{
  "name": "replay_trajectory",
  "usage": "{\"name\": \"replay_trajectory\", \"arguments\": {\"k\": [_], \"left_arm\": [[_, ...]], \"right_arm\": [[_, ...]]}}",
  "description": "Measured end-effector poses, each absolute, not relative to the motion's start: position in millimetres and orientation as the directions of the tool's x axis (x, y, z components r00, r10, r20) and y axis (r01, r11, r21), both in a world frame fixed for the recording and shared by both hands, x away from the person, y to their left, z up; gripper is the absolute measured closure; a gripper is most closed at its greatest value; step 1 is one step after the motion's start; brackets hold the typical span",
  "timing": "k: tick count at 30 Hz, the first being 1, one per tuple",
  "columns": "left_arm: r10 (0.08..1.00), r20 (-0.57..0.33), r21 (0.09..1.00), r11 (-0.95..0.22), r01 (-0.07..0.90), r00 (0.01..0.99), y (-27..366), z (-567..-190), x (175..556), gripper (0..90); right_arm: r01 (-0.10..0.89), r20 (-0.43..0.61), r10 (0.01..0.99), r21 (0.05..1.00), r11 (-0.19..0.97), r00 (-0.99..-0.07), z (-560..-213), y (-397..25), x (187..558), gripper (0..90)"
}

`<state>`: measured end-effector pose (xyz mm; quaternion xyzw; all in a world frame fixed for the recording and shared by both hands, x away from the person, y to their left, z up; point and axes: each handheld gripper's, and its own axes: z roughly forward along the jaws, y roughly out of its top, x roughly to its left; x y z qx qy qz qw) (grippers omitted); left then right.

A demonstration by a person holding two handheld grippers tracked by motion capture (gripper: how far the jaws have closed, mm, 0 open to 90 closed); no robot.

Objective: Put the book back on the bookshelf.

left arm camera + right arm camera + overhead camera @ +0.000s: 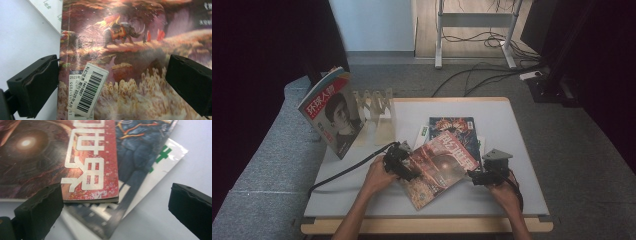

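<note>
The high view is dim and soft, its left and right edges sunk in near black, while the white table (pixel 512 130) catches pale light. Both gripper views are brighter; the glossy magazine (pixel 130 50) shows mild sheen, and the near black jaws are blurred.

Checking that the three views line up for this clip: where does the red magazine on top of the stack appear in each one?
High view: red magazine lies tilted at table centre, between the left gripper and right gripper.
Left gripper view: its illustrated cover fills most of the frame, with a barcode sticker near the bottom.
Right gripper view: upper left, corner resting on the blue magazine.
Shared landmark: the white tabletop.
</note>
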<state>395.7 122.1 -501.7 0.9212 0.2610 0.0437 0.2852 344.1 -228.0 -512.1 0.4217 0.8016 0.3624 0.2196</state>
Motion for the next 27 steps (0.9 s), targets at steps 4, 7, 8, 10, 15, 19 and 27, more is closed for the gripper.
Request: {"name": "replay_trajectory", "arguments": {"k": [4,7,8,10,15,19,27], "left_arm": [[0.498,-0.075,0.558,-0.697,0.451,0.864,120.1,-502.8,389.7,0.0],[0.489,-0.079,0.565,-0.696,0.443,0.869,118.8,-503.2,385.6,0.0],[0.486,-0.077,0.566,-0.698,0.439,0.871,118.8,-503.3,384.5,0.0],[0.477,-0.071,0.567,-0.703,0.429,0.876,119.8,-503.3,382.6,0.0],[0.470,-0.118,0.605,-0.664,0.438,0.875,134.2,-504.1,381.9,3.3],[0.478,-0.122,0.624,-0.644,0.442,0.870,152.1,-501.9,379.4,4.1],[0.487,-0.153,0.623,-0.628,0.467,0.860,179.8,-502.7,371.0,0.0]], "right_arm": [[0.531,-0.045,0.850,0.763,0.368,-0.525,-511.4,-232.0,355.7,0.9],[0.541,-0.044,0.859,0.760,0.360,-0.510,-510.9,-234.4,364.2,1.4],[0.545,-0.042,0.862,0.758,0.357,-0.506,-510.9,-235.1,366.8,1.4],[0.551,-0.035,0.864,0.757,0.352,-0.503,-510.9,-236.1,371.2,1.4],[0.549,-0.032,0.863,0.760,0.349,-0.505,-510.6,-236.4,373.2,3.0],[0.546,-0.024,0.859,0.763,0.347,-0.511,-510.7,-237.0,370.5,3.3],[0.539,-0.010,0.849,0.768,0.345,-0.529,-511.1,-237.2,365.5,4.1]]}}
